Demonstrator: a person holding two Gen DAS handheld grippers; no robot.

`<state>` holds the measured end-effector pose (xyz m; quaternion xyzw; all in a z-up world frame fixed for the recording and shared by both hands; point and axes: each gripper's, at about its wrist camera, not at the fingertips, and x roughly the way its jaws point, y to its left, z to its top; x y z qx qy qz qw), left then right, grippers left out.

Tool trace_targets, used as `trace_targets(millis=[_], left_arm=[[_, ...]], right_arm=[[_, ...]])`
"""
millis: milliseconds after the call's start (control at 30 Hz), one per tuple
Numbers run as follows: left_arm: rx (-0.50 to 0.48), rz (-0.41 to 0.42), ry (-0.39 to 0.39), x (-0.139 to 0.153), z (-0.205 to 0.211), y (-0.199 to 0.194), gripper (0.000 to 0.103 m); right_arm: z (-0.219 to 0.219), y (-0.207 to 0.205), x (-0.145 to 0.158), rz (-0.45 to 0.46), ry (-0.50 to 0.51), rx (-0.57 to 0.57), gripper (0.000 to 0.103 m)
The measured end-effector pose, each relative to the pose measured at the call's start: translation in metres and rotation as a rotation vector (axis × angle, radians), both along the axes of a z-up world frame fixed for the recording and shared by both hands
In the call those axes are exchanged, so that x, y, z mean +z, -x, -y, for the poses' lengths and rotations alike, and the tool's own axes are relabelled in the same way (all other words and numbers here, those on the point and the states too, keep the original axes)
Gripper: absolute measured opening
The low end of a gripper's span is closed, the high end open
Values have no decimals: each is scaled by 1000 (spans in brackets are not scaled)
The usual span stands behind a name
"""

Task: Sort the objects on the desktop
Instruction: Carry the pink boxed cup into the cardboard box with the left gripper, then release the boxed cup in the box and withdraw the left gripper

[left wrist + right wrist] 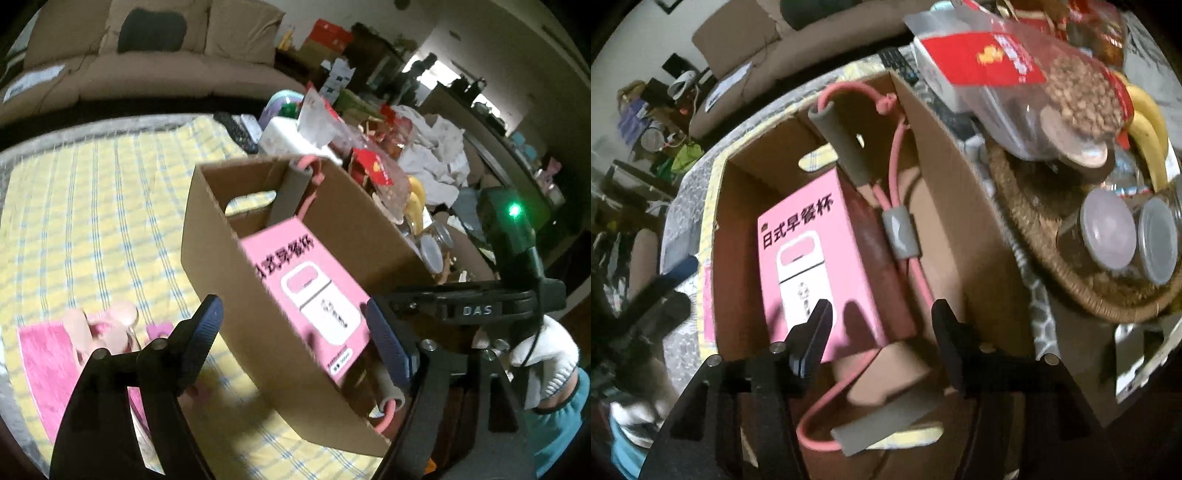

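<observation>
From my left wrist, my left tongs (pixel 293 338) stand wide apart at the bottom of the frame, gripping nothing. Between the fingers (pixel 205 332) I see the near corner of the cardboard box (pixel 218 236) and the pink carton (pixel 314 299) sticking up out of it, tilted, but neither finger touches them. The box sits on the desk, on a yellow checked cloth (pixel 92 206). A pink cord with grey foam handles (pixel 288 195) leans up against the box's far wall. At lower left, on the cloth, lie blurred pink items (pixel 107 325) that I cannot make out. On the right edge my other tool shows, held by a white-gloved hand (pixel 543 354). Behind the box, upper right, is a heap of packets and papers (pixel 388 147).

From my right wrist, I look down into the box (pixel 960 206). My right tongs (pixel 882 321) hang parted over its near end, clasping nothing. The left fingertip (pixel 820 314) overlaps the lower edge of the pink carton (pixel 809 236) in the frame; whether it touches I cannot tell. The carton lies in the left part of the box, the pink cord (pixel 897 162) running along its right side, one grey handle (pixel 842 147) at the top, another at the bottom. At right a woven tray (pixel 1034 236) holds lidded jars (pixel 1108 236), bananas (pixel 1148 125) and a bag of nuts (pixel 1071 88).
</observation>
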<state>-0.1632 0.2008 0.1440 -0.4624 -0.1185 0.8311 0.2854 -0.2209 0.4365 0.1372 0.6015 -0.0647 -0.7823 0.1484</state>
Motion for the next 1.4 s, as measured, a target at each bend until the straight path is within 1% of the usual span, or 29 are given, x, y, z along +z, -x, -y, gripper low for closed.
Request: trace_targets(millis=[33, 100, 133, 200, 267, 333, 400, 467, 567, 633, 733, 1067, 1233, 1267, 1333, 1400], left_arm=[[-3, 4, -3, -2, 0, -2, 78], [-11, 3, -5, -3, 0, -6, 78], [-11, 3, -5, -3, 0, -7, 78], [-9, 10, -16, -4, 0, -8, 78], [-9, 19, -29, -3, 0, -8, 78], [-16, 19, -27, -3, -3, -9, 78], [-24, 15, -26, -2, -5, -11, 78], [-27, 17, -31, 0, -6, -13, 78], [-29, 17, -36, 2, -7, -14, 78], [-28, 15, -32, 3, -7, -15, 78], [-18, 12, -30, 5, -6, -14, 78], [5, 15, -38, 7, 10, -16, 78], [16, 18, -37, 7, 18, -19, 78], [18, 21, -35, 7, 20, -19, 79], [24, 26, -26, 6, 22, -21, 83], [33, 21, -12, 8, 23, -23, 85]], right_arm=[[3, -2, 1, 7, -8, 10, 57], [11, -10, 5, -13, -68, 56, 57], [13, -13, 5, -11, -75, 71, 57], [15, -18, -1, 20, -56, 88, 56], [19, -19, -8, 42, -64, 99, 56], [21, -19, -14, 57, -67, 105, 55], [22, -18, -19, 69, -44, 104, 55], [22, -15, -20, 71, -3, 94, 54], [28, -9, -19, 70, 17, 80, 53], [31, -7, -19, 76, 20, 76, 52], [36, -2, -18, 65, 22, 66, 49], [40, 11, -26, 58, 119, 2, 49], [38, 11, -30, 63, 139, -16, 49], [36, 10, -30, 66, 136, -20, 49], [32, 8, -25, 57, 93, -31, 50], [27, 4, -18, 43, 62, -43, 55]])
